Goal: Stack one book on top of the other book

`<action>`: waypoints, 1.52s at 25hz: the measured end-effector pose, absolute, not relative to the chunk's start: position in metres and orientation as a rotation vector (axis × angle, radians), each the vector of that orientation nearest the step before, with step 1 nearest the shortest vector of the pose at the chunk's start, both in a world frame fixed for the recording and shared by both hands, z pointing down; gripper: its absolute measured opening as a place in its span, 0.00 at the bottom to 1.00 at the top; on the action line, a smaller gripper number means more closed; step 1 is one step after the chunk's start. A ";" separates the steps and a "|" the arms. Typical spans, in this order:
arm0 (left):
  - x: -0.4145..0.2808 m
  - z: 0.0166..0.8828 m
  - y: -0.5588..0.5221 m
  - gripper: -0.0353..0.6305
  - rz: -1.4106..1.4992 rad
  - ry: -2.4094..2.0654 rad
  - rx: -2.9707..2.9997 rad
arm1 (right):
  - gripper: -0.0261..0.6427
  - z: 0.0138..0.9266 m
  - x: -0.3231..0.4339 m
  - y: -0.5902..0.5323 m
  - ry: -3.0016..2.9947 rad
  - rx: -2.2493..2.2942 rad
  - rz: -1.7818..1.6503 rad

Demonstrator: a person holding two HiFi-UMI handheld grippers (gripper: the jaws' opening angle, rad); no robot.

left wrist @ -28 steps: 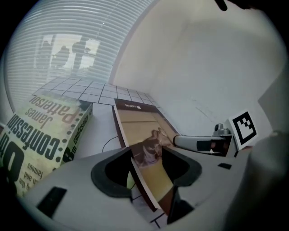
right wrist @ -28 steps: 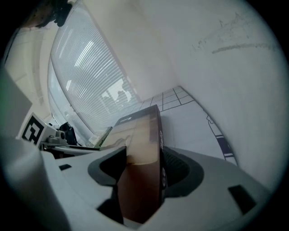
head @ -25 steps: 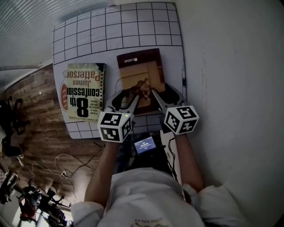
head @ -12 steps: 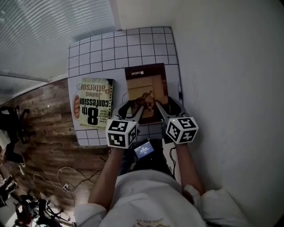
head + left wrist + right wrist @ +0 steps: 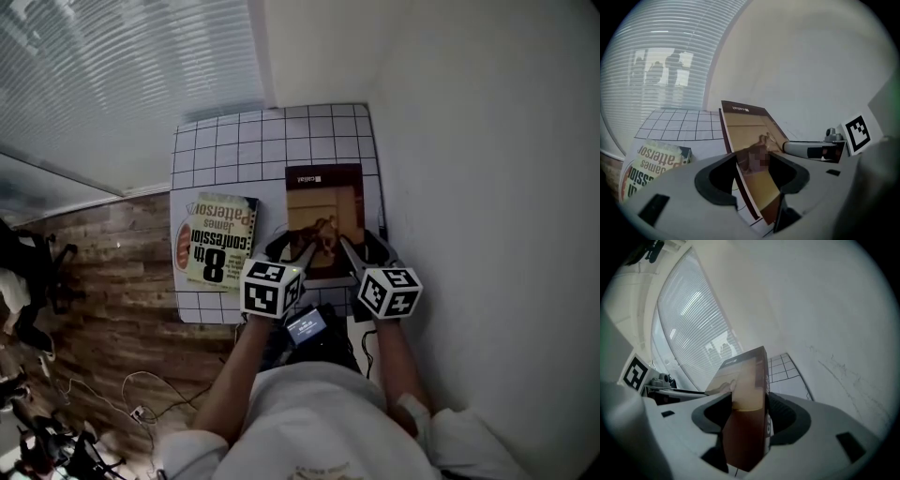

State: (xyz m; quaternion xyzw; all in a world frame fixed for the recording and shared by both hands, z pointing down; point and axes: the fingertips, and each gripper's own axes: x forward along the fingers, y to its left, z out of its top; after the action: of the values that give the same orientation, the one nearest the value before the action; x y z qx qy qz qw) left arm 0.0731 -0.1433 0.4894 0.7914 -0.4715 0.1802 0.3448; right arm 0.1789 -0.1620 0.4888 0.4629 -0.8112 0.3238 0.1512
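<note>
A brown book (image 5: 323, 208) hangs above the gridded mat (image 5: 272, 141), gripped at its near edge from both sides. My left gripper (image 5: 302, 251) is shut on its near left corner, and in the left gripper view the brown book (image 5: 750, 129) runs tilted between the jaws of that left gripper (image 5: 752, 174). My right gripper (image 5: 349, 251) is shut on the near right corner; in the right gripper view the book (image 5: 747, 390) stands on edge in the right gripper (image 5: 749, 417). The green-and-white Patterson paperback (image 5: 217, 251) lies flat on the mat's left side, and the paperback (image 5: 651, 161) shows again at lower left.
A white wall (image 5: 487, 187) rises along the right side of the mat. Window blinds (image 5: 122, 84) fill the back left. Wooden floor (image 5: 112, 309) with cables lies left of the table. A small lit screen (image 5: 307, 326) sits at the person's chest.
Both grippers have risen together with the brown book held between them. The mat and the paperback now look smaller and farther below.
</note>
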 end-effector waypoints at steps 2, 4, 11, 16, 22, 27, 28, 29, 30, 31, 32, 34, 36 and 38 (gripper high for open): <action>0.073 0.489 -0.145 0.38 0.468 -1.223 2.053 | 0.42 0.488 0.180 -0.164 -2.332 1.329 0.927; 0.074 0.489 -0.145 0.38 0.468 -1.222 2.051 | 0.42 0.488 0.180 -0.165 -2.336 1.322 0.923; 0.072 0.490 -0.140 0.38 0.476 -1.220 2.031 | 0.41 0.488 0.179 -0.160 -2.346 1.276 0.936; 0.065 0.492 -0.132 0.38 0.481 -1.192 2.026 | 0.40 0.490 0.173 -0.150 -2.348 1.252 0.930; 0.054 0.494 -0.124 0.38 0.478 -1.154 2.044 | 0.39 0.491 0.163 -0.137 -2.348 1.233 0.918; 0.049 0.495 -0.113 0.38 0.476 -1.090 2.078 | 0.39 0.489 0.158 -0.121 -2.322 1.267 0.919; 0.047 0.495 -0.111 0.38 0.476 -1.074 2.082 | 0.38 0.489 0.156 -0.119 -2.314 1.276 0.918; 0.045 0.496 -0.109 0.38 0.474 -1.056 2.083 | 0.38 0.489 0.154 -0.115 -2.305 1.284 0.919; 0.043 0.496 -0.107 0.38 0.474 -1.039 2.084 | 0.38 0.488 0.153 -0.112 -2.297 1.291 0.921; 0.041 0.496 -0.105 0.38 0.476 -1.024 2.087 | 0.38 0.488 0.150 -0.108 -2.289 1.297 0.923; 0.038 0.496 -0.103 0.38 0.480 -1.013 2.093 | 0.38 0.488 0.148 -0.105 -2.283 1.304 0.922; 0.031 0.496 -0.099 0.38 0.486 -0.995 2.104 | 0.38 0.487 0.141 -0.099 -2.271 1.321 0.917; 0.022 0.496 -0.095 0.38 0.483 -0.977 2.105 | 0.38 0.486 0.132 -0.093 -2.264 1.336 0.918; 0.013 0.497 -0.091 0.38 0.476 -0.959 2.100 | 0.38 0.486 0.123 -0.087 -2.258 1.344 0.921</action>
State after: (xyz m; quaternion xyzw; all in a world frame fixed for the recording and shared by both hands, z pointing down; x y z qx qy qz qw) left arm 0.0125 -0.0905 0.4968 0.8234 -0.3757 0.1867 0.3821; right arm 0.1227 -0.0871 0.4861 0.4750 -0.7980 0.3256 0.1778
